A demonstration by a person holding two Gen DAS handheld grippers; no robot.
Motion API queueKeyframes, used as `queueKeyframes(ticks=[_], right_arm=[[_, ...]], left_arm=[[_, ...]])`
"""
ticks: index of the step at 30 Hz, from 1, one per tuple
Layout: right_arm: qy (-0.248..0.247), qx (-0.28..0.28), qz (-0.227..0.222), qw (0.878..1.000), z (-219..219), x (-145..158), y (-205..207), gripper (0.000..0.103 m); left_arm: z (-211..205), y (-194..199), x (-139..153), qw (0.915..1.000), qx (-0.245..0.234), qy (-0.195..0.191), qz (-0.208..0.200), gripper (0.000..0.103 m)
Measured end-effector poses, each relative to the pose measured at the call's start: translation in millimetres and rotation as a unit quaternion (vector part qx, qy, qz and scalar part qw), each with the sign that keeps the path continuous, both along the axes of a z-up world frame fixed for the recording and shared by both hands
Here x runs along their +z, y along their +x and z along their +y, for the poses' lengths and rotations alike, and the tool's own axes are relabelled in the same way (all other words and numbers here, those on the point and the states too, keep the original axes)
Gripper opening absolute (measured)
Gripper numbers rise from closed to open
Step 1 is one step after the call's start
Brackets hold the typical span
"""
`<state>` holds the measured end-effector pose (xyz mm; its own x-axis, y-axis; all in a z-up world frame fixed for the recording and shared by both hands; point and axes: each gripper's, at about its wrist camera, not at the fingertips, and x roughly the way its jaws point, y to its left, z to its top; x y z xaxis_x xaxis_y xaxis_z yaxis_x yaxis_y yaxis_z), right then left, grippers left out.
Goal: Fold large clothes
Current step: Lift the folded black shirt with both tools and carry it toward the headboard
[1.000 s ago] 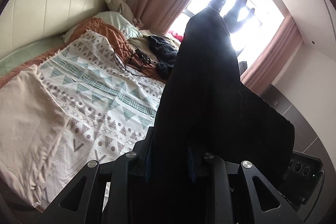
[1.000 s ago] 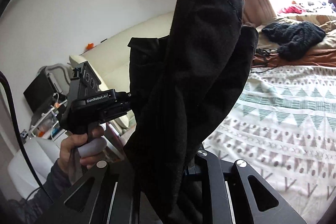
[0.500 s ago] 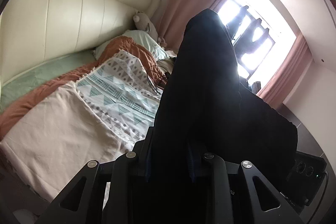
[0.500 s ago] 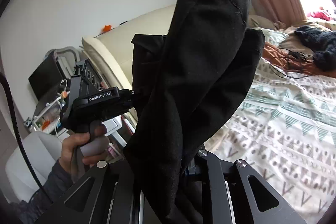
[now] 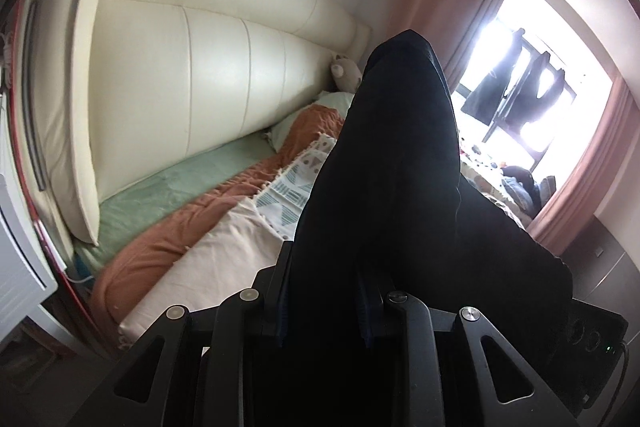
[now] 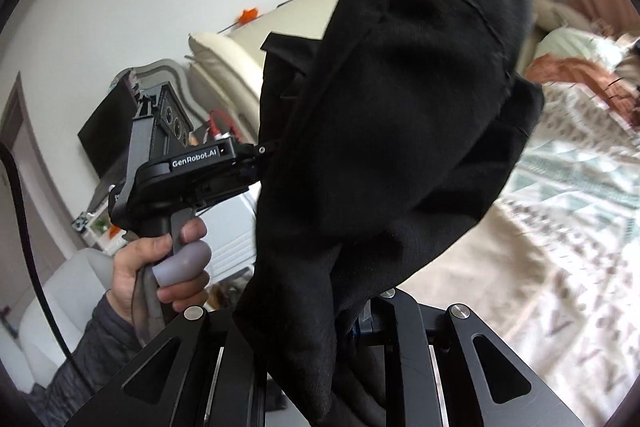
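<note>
Both grippers are clamped on one black garment point(image 6: 400, 131), which is held in the air above the near edge of the bed point(image 5: 224, 247). The left gripper point(image 5: 324, 291) pinches a thick bunch of the cloth between its pads; the right gripper point(image 6: 352, 315) grips another bunch, which rises in front of its camera. In the right wrist view, the left hand point(image 6: 160, 267) holds its tool beside the garment. None of the cloth appears to rest on the patterned quilt point(image 6: 580, 187). Judged step: carrying and presenting the garment before folding. Next move calls for separating the grippers to spread the cloth, then lowering it flat onto the quilt.
</note>
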<state>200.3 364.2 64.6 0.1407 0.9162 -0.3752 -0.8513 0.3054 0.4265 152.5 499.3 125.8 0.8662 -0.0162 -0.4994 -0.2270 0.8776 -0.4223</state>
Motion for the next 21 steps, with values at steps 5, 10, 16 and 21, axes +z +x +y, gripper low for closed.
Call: queueKeyframes(ticks=[5, 10, 16, 21], right_arm=[[0.018, 0.037, 0.053, 0.998, 33.8, -28.7, 10.4, 0.017], [0.019, 0.053, 0.122, 0.991, 51.5, -69.1, 36.3, 0.017], [0.008, 0.033, 0.166, 0.985, 60.2, -111.5, 80.9, 0.017], [0.027, 0.023, 0.186, 0.982, 48.7, -137.4, 114.7, 0.016]], left_arm=[[21.2, 0.5, -10.5, 0.9992, 0.019, 0.02, 0.028, 0.027], [33.7, 23.3, -37.6, 0.9964, 0.028, 0.043, 0.068, 0.028], [55.4, 68.9, -79.5, 0.995, 0.029, 0.019, 0.094, 0.028], [56.8, 111.7, -101.7, 0.9933, 0.015, 0.029, 0.111, 0.028]])
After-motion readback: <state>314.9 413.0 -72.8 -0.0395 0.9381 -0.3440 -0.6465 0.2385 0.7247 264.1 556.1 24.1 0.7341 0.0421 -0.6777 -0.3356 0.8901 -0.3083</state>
